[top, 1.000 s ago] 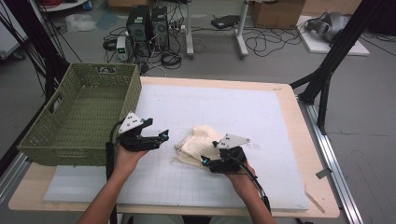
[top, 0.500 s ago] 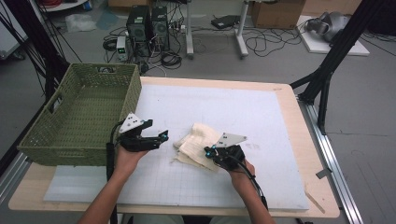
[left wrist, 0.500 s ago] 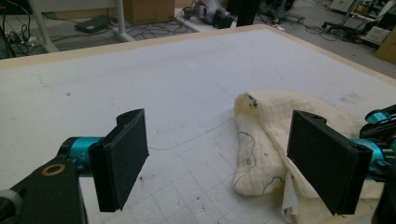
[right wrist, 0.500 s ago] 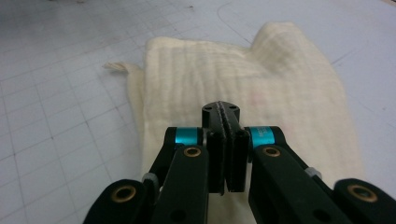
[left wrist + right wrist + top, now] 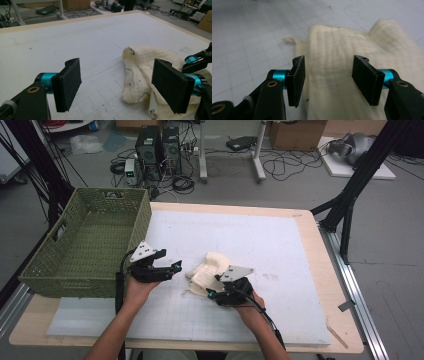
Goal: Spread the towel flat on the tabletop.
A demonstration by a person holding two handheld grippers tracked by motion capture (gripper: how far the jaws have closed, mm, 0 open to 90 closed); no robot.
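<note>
A: High view: where do we find the cream cloth (image 5: pixel 207 270)?

B: Crumpled on the white mat (image 5: pixel 280 245), between the left gripper (image 5: pixel 172 268) and right gripper (image 5: pixel 212 292); a green basket (image 5: pixel 87 240) stands beside.

A: Left gripper view?

B: Our jaws stand released, the cloth (image 5: pixel 140 75) just ahead.

A: Right gripper view?

B: Jaws have just been opening, apart above the cloth (image 5: pixel 332 57), unclenched.
</note>
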